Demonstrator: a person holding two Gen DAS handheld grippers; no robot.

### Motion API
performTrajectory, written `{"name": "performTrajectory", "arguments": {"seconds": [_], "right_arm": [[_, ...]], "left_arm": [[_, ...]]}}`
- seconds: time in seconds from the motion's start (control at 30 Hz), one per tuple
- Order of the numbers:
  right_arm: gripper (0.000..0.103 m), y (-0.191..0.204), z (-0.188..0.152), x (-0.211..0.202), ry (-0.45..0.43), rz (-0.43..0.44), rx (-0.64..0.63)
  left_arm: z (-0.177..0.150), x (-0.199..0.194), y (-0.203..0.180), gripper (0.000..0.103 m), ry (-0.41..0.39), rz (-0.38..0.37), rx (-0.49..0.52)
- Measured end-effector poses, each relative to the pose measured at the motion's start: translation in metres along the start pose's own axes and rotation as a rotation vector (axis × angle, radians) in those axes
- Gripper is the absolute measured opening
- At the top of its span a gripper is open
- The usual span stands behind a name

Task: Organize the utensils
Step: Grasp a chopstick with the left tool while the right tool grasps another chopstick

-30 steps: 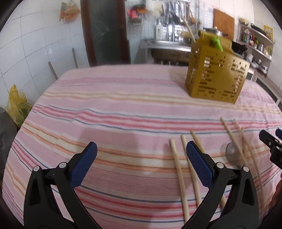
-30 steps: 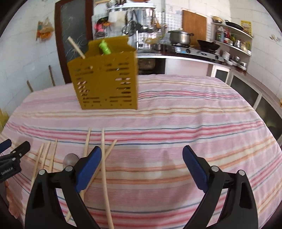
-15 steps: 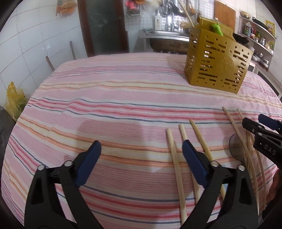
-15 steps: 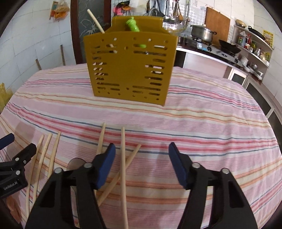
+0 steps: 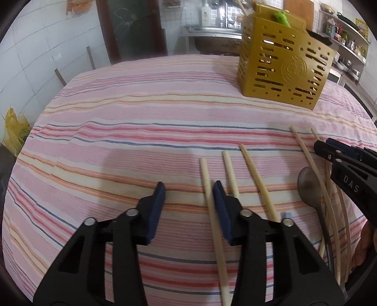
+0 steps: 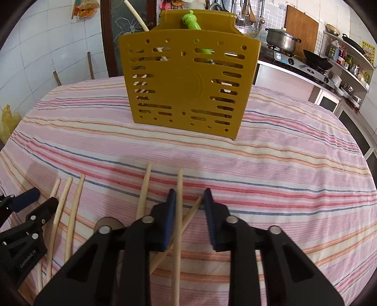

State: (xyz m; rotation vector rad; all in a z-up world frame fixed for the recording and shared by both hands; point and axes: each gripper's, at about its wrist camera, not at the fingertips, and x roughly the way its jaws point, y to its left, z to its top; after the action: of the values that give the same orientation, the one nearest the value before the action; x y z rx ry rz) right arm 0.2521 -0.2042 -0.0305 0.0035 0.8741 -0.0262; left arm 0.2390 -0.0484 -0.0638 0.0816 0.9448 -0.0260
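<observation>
Chopsticks lie loose on the striped tablecloth (image 5: 146,113) in front of you, a metal spoon (image 5: 309,186) among those on the right. Your left gripper (image 5: 188,190) has one chopstick (image 5: 213,219) just inside its right pad; its jaws have just been closing, a gap left, no pinch seen. Your right gripper (image 6: 188,200) straddles another chopstick (image 6: 179,223) and a crossing one; its jaws have also been closing, pads apart. The yellow slotted holder (image 6: 188,87) stands upright farther back, a green-handled utensil (image 6: 192,22) and one chopstick inside.
</observation>
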Motion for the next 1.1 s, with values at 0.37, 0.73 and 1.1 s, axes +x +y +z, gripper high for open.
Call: {"name": "performTrajectory", "arguments": {"seconds": [0.37, 0.73, 1.1], "right_arm": [[0.011, -0.022, -0.003, -0.019, -0.043, 0.018, 0.092], [0.011, -0.055, -0.019, -0.074, -0.173, 0.022, 0.211], [0.010, -0.060, -0.022, -0.130, -0.335, 0.022, 0.236]], "left_arm": [[0.009, 0.004, 0.002, 0.007, 0.011, -0.020, -0.009], [0.011, -0.036, 0.007, 0.004, -0.133, -0.075, -0.017], [0.004, -0.110, 0.020, 0.005, -0.367, -0.121, -0.025]]}}
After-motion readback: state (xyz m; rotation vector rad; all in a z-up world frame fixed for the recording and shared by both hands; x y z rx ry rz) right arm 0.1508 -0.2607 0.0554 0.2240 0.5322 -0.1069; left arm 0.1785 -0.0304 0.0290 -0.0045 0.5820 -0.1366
